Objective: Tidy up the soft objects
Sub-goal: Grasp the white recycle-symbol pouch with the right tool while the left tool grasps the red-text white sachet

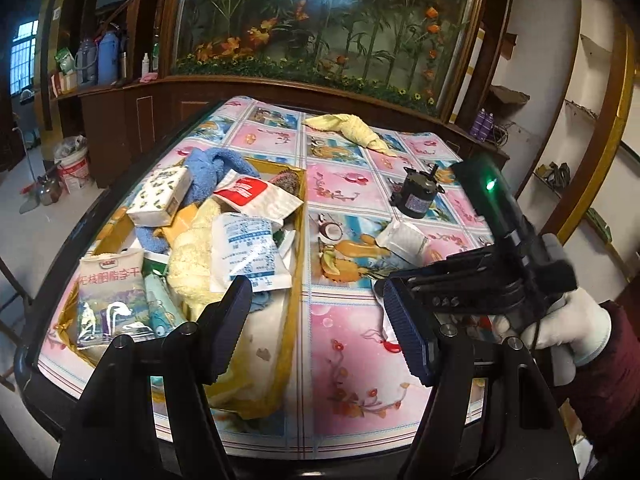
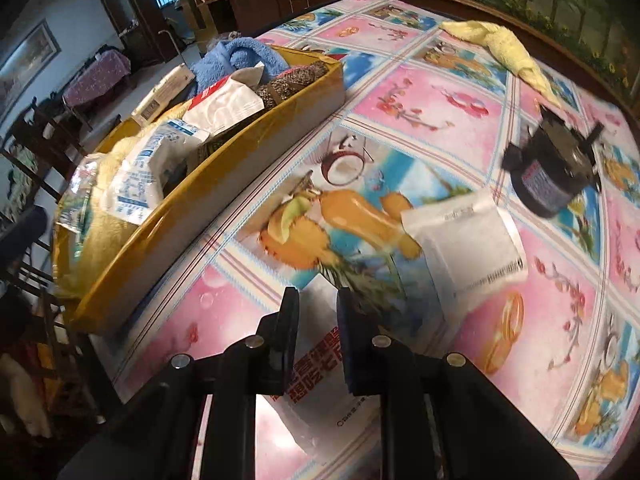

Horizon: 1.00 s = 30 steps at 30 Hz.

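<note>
1. Landmark: the yellow box (image 1: pixel 298 216) sits on the patterned tablecloth (image 1: pixel 344 332), heaped with soft goods: a blue towel (image 1: pixel 218 164), a tissue pack (image 1: pixel 160 196), a red-and-white pouch (image 1: pixel 256 196), a blue-printed white bag (image 1: pixel 248 256) and a snack bag (image 1: pixel 110 296)
2. Left gripper (image 1: pixel 316 336): fingers spread wide, holding nothing, poised above the box's near right corner
3. Right gripper (image 2: pixel 318 344): fingers drawn close on a white packet with red lettering (image 2: pixel 320 364), which lies on the cloth just right of the box; whether the pads actually press it cannot be told
4. A white sachet (image 2: pixel 466 240) lies further right of the box, near a black motor (image 2: pixel 550 172)
5. A yellow towel (image 2: pixel 504 48) lies crumpled well beyond the box, toward the far table edge
</note>
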Tool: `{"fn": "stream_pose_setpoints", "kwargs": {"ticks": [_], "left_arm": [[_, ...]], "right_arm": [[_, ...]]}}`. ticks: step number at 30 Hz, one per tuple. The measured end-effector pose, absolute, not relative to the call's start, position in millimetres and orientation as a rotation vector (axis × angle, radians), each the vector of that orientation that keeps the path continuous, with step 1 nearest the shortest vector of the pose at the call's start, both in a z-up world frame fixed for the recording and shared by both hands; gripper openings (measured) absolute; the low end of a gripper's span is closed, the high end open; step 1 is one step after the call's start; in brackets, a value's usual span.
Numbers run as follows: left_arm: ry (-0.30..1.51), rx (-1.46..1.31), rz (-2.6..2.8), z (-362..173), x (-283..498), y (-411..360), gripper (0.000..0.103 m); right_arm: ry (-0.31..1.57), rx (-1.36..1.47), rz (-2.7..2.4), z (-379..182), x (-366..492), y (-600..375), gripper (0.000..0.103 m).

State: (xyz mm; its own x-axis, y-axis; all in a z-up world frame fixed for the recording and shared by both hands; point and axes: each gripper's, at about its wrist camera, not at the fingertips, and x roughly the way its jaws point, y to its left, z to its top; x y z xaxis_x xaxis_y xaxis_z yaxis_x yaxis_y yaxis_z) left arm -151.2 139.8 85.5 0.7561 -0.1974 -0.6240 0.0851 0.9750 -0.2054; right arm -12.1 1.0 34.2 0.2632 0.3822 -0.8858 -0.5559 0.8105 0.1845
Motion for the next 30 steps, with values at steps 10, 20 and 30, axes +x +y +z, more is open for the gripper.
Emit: {"fn": "stream_pose_setpoints", "kwargs": {"ticks": [10, 20, 30], "left_arm": [[0.764, -0.129, -0.225, 80.1, -147.6, 110.6, 0.069], [0.806, -0.099, -0.286, 77.5, -142.5, 92.2, 0.069], [0.987, -0.106, -0.397, 42.9, -110.1, 52.6, 0.069]], "right_arm": [[0.972, 0.066, 0.351, 41.5, 66.8, -56.4, 0.058], [1.036, -0.21, 0.344, 22.1, 34.7, -47.1, 0.05], [1.009, 0.049, 0.391, 48.0, -18.3, -156.6, 0.071]]}}
